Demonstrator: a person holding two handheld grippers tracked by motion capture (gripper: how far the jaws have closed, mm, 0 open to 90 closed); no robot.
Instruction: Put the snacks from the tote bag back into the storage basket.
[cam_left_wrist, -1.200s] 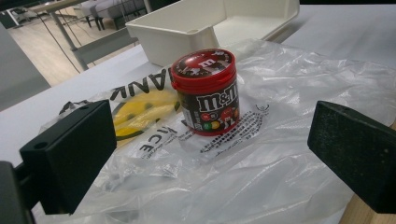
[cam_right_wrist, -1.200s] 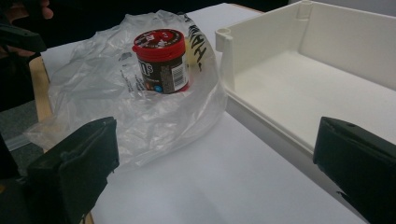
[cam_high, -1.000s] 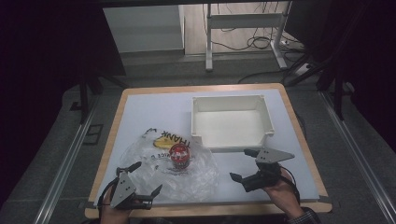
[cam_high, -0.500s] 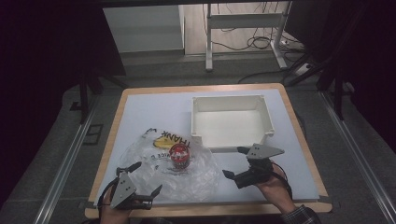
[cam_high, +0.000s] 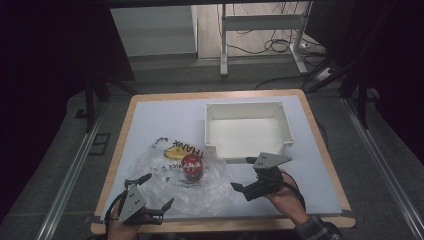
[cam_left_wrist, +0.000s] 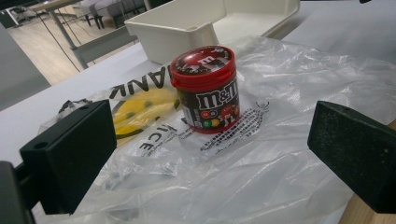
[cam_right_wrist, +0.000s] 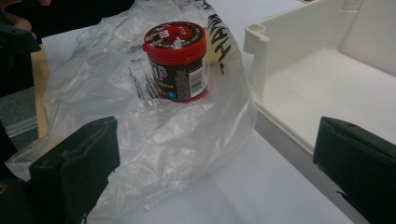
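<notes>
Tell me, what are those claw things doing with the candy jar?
A person holds a claw-like gripper in each hand. The left gripper and the right gripper are both open and grip nothing. Between them an upright candy jar with a red lid stands on a crumpled clear plastic bag. Beside the bag sits an empty white bin. Nothing has been picked up.

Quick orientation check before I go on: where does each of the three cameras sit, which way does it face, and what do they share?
High view: above the person's side, facing forward and down on the table; both hands, left gripper, right gripper show.
Left gripper view: rides that gripper, faces the M&M's jar on the plastic bag, white bin behind; its open jaws show.
Right gripper view: faces the jar from the opposite side, bin at right; open jaws show.
Shared: jar, bag, bin.
</notes>
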